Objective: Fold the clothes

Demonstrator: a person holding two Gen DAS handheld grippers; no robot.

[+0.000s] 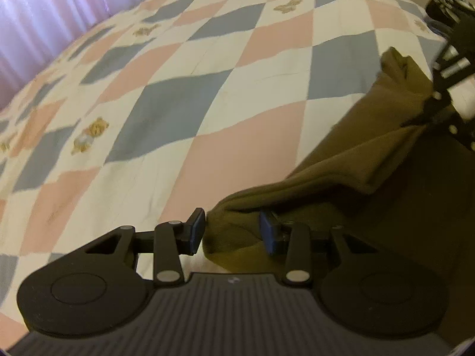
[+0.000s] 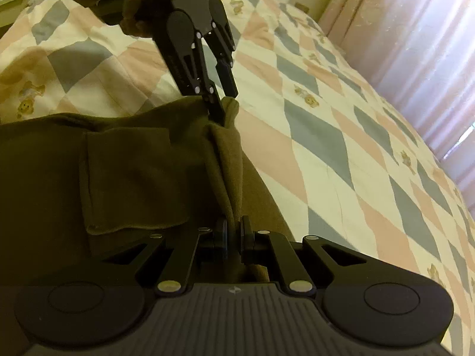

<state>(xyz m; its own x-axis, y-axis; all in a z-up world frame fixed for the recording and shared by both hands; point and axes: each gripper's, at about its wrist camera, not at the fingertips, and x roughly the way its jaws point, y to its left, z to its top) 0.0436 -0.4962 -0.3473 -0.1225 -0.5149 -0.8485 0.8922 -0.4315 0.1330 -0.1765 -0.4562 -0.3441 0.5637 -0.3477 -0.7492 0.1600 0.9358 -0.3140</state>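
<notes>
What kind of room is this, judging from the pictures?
Most likely a bedroom: a patchwork quilt with teddy bear prints covers a wide bed, pink curtains hang beside it, and an olive garment lies on the quilt.

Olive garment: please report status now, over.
Right gripper shut on olive garment. Left gripper around its far edge, grip unclear. Quilt shows no obstruction.

Right gripper (image 2: 233,237) clamped tight, left gripper (image 1: 233,233) partly closed, both angled downward

An olive-green garment (image 2: 133,172) lies bunched on the bed at the left of the right wrist view, one folded edge raised in a ridge, a stitched pocket patch showing lower left.
</notes>
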